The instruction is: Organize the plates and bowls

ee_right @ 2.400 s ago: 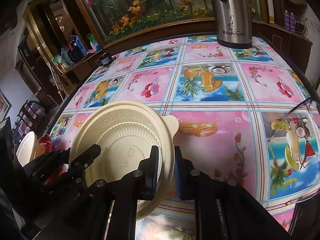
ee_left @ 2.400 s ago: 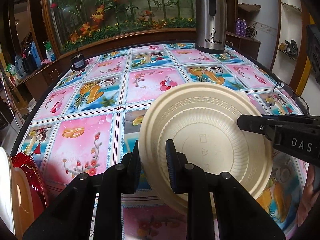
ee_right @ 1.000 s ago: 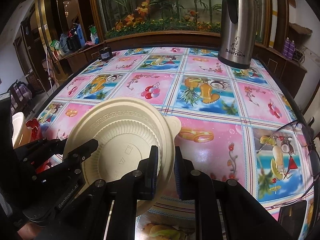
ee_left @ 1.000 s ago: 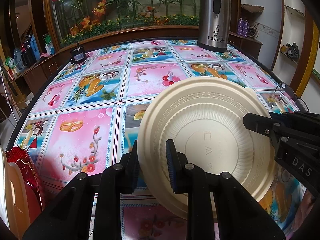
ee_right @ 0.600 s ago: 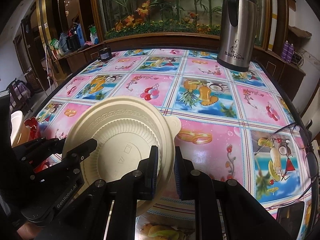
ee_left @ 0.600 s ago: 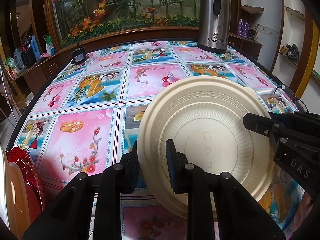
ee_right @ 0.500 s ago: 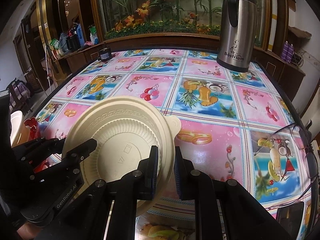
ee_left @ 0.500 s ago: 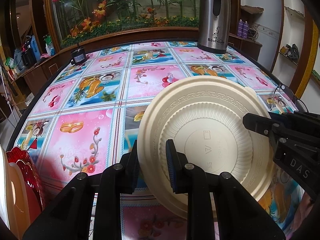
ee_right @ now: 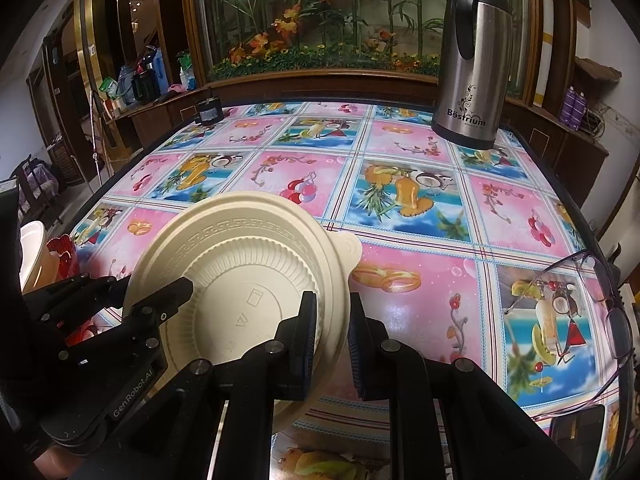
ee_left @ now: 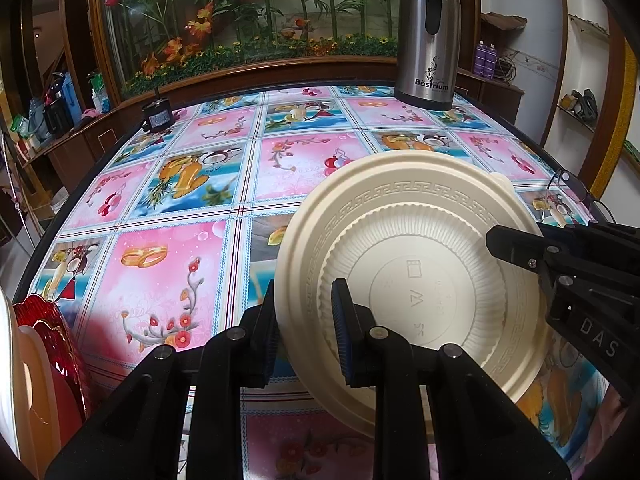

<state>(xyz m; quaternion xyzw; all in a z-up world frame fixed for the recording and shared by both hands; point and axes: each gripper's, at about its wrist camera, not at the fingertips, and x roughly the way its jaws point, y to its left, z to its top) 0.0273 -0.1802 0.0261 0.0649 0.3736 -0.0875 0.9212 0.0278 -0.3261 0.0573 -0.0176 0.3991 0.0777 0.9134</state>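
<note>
Both claws, left [ee_left: 306, 340] and right [ee_right: 330, 338], pinch opposite rims of the cream bowl [ee_left: 416, 280], its underside facing the cameras.

You can't read the marks embossed on the plate [ee_left: 416, 280], its near rim hides behind both grippers' fingers [ee_right: 308, 336], the red dish [ee_left: 60, 344] at 8 o'clock is cut off by the left view's edge, and the glasses [ee_right: 616, 320] run out of the right view at 3 o'clock.
</note>
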